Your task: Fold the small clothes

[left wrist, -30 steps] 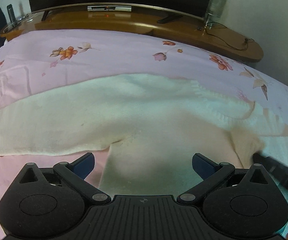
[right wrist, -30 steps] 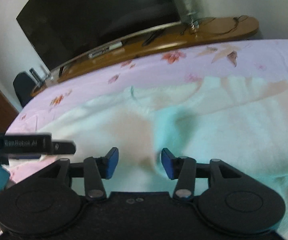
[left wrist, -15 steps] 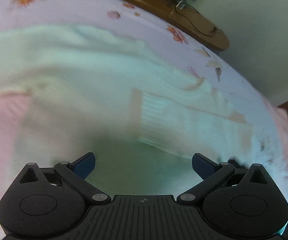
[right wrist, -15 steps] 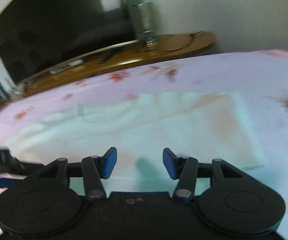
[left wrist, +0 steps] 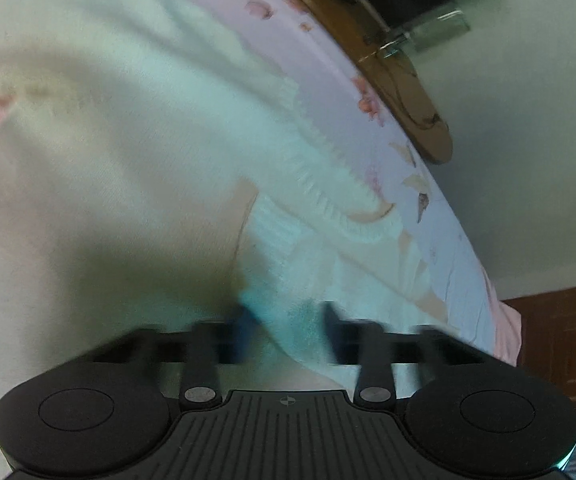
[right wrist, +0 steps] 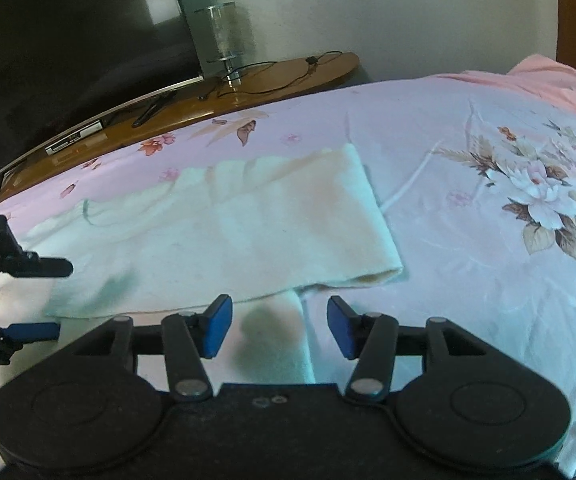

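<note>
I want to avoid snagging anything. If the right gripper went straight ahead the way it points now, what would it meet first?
Probably the cream sweater: the right gripper is open and low over the floral bedsheet, with a cream fold between its fingers and the sleeve just ahead. Depth is unclear.

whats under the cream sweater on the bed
The cream sweater lies flat on the pink floral bedsheet, which shows all around it. Whatever lies beneath the knit itself is covered.

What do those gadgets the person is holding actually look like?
Each hand-held gripper, left and right, is matte black plastic: two round discs, a ribbed centre plate, silver pivot pins, and slim linkage arms ending in blue pads. No cables or sleeves show.
</note>
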